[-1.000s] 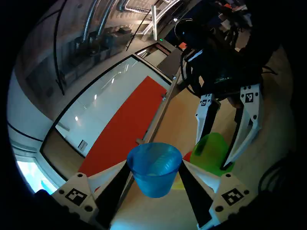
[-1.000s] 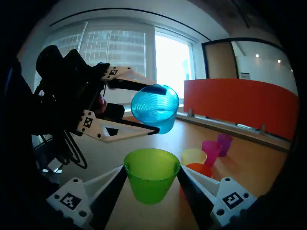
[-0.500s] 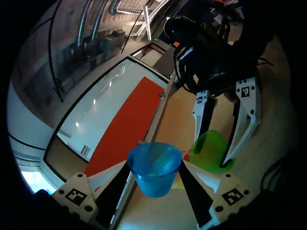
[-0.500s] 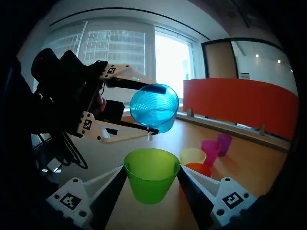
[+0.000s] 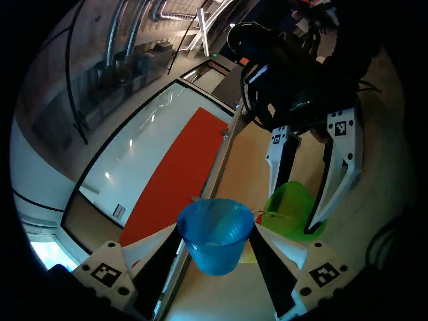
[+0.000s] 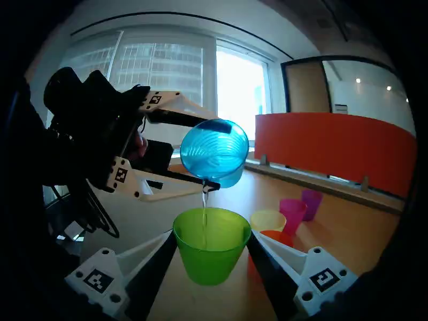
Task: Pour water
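My left gripper [image 5: 215,243] is shut on a clear blue cup [image 5: 215,234], tipped on its side. In the right gripper view that blue cup [image 6: 214,151] hangs above and behind a green cup [image 6: 212,245], and a thin stream of water [image 6: 204,211] runs from its lip into the green cup. My right gripper [image 6: 212,251] is shut on the green cup and holds it upright. In the left gripper view the green cup [image 5: 293,211] sits between the right gripper's white fingers [image 5: 336,176], just right of the blue cup.
On the wooden table [image 6: 342,241] stand a yellow cup [image 6: 269,219], an orange cup [image 6: 262,238], a magenta cup [image 6: 292,213] and a purple cup [image 6: 312,202], right of the green cup. An orange partition [image 6: 337,147] runs along the table's far edge. Cables [image 6: 99,219] hang at the left.
The blue cup has tipped further over the green cup, and water now streams from its lip into the green cup. Both grippers have kept their holds.
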